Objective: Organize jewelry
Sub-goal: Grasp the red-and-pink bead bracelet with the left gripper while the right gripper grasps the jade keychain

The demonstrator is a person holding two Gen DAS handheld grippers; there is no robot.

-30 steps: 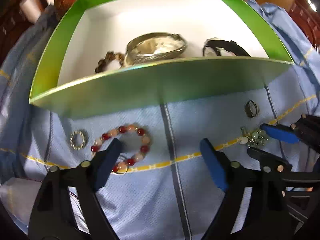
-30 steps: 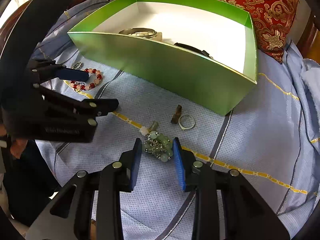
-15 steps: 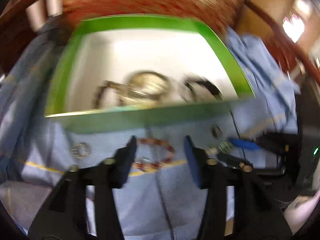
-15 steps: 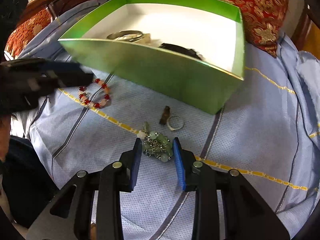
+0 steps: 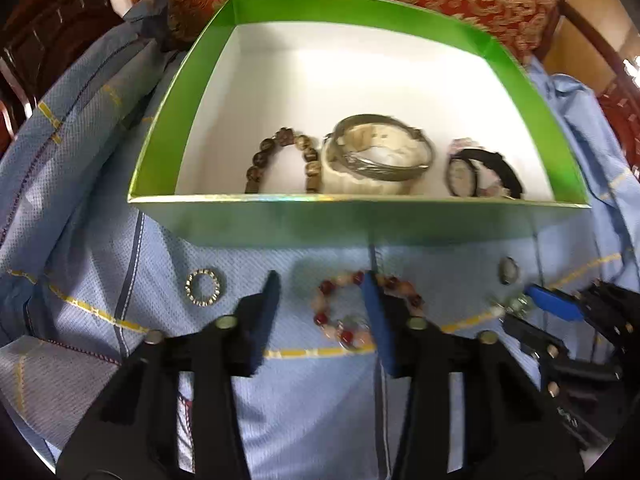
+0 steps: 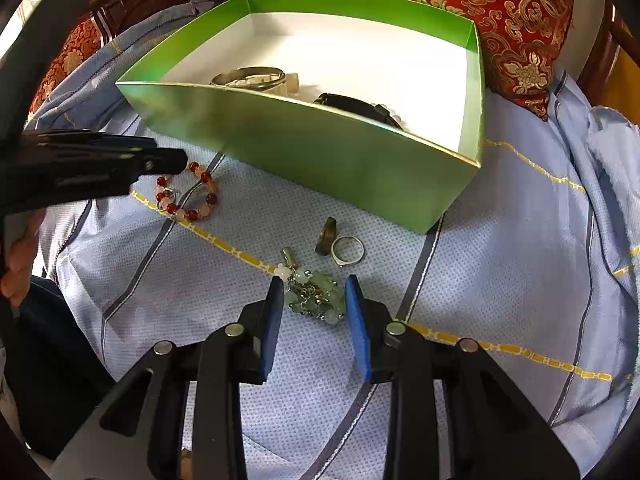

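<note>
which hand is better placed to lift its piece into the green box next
Right. The right tool already brackets the green bead cluster squarely between its pads. The left tool is closing on the red bead bracelet off-centre, one pad lying across the loop. The green box sits just beyond both.

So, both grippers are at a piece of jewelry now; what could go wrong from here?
1. The left gripper is closing with only part of the red bead bracelet between its fingers; it may pinch the blue cloth or lose the loop.
2. The green bead cluster between the right gripper's fingers is loose and could slip out.
3. The green box wall stands close; a low lift could bump it.
</note>
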